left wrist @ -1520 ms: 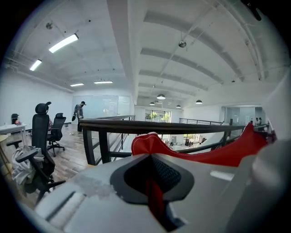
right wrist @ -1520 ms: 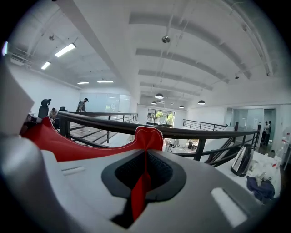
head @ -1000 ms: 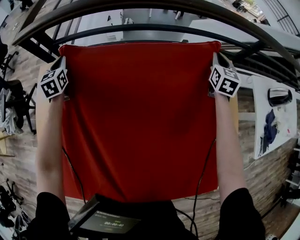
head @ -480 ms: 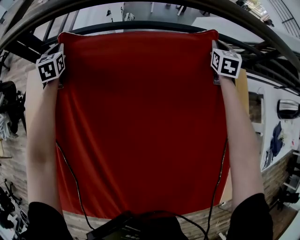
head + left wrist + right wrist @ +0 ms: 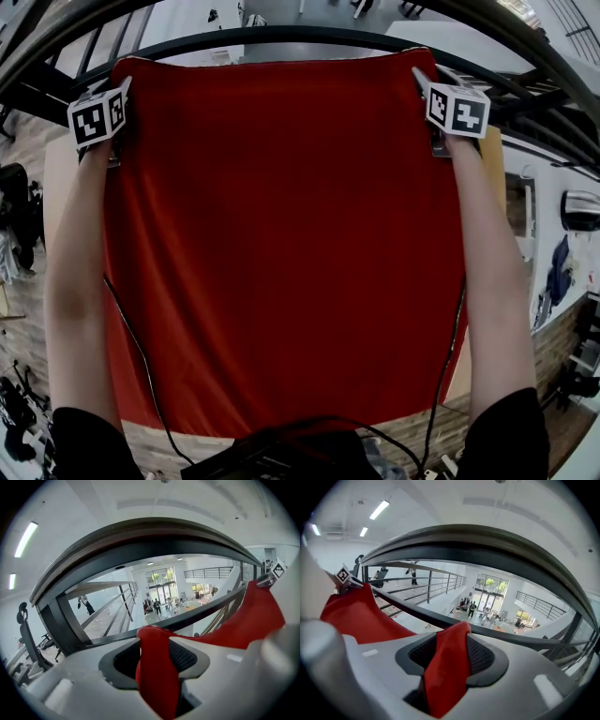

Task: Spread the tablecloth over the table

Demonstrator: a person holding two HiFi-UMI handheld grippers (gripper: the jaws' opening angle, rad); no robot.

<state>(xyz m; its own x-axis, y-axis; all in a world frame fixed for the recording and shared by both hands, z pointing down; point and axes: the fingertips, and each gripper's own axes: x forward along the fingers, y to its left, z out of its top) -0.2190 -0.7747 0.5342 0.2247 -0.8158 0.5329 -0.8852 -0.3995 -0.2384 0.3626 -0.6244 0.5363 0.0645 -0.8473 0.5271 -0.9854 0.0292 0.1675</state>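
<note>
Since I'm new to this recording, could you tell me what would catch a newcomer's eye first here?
The big red tablecloth fills the middle of the head view, covering most of the wooden table. The left gripper and right gripper sit at its far corners; their jaws have just been opening, with a red fold between each pair. A dark curved railing runs just beyond the far edge.

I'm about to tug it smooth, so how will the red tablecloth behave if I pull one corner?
Probably floppy: the tablecloth lies flat over the table, and its corner folds limply between the left gripper's jaws, which have just been opening. Likely thin and light: that fold fills little of the gap.
</note>
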